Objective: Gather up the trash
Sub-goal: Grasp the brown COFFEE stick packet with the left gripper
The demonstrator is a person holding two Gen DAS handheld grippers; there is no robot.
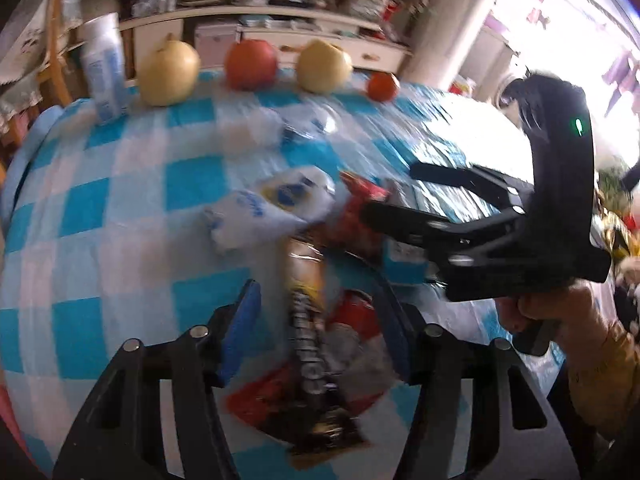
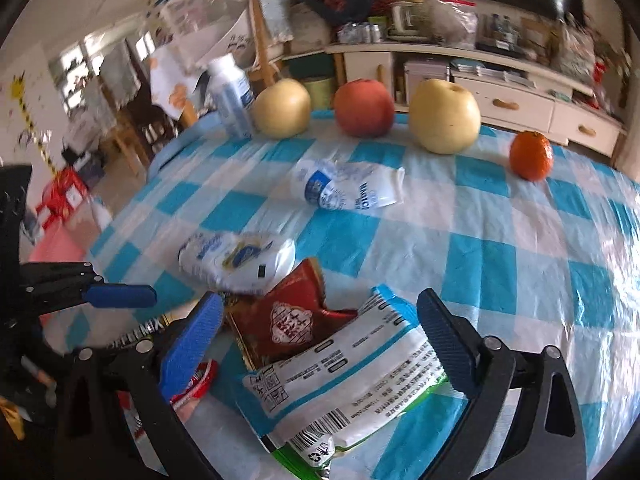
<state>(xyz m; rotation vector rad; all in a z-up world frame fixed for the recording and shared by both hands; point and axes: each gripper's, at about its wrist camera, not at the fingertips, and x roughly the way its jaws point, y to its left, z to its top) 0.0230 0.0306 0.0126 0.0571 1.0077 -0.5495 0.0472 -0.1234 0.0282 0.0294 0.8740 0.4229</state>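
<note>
Snack wrappers lie on a blue-and-white checked tablecloth (image 2: 500,240). My left gripper (image 1: 316,312) is open over a long brown and black wrapper (image 1: 310,344), with a red wrapper (image 1: 360,216) beyond it. My right gripper (image 2: 320,316) is open around a white and green packet (image 2: 352,384) and a dark red wrapper (image 2: 292,316). It also shows in the left wrist view (image 1: 392,196), open. A white and blue crumpled wrapper (image 2: 240,256) lies ahead, also in the left view (image 1: 268,208). A second crumpled white wrapper (image 2: 348,188) lies further back.
Along the far table edge stand two yellow pears (image 2: 282,108) (image 2: 446,116), a red apple (image 2: 364,108), a small orange (image 2: 532,156) and a white bottle (image 2: 232,96). A cluttered white cabinet (image 2: 500,92) and wooden chairs (image 1: 56,60) stand behind.
</note>
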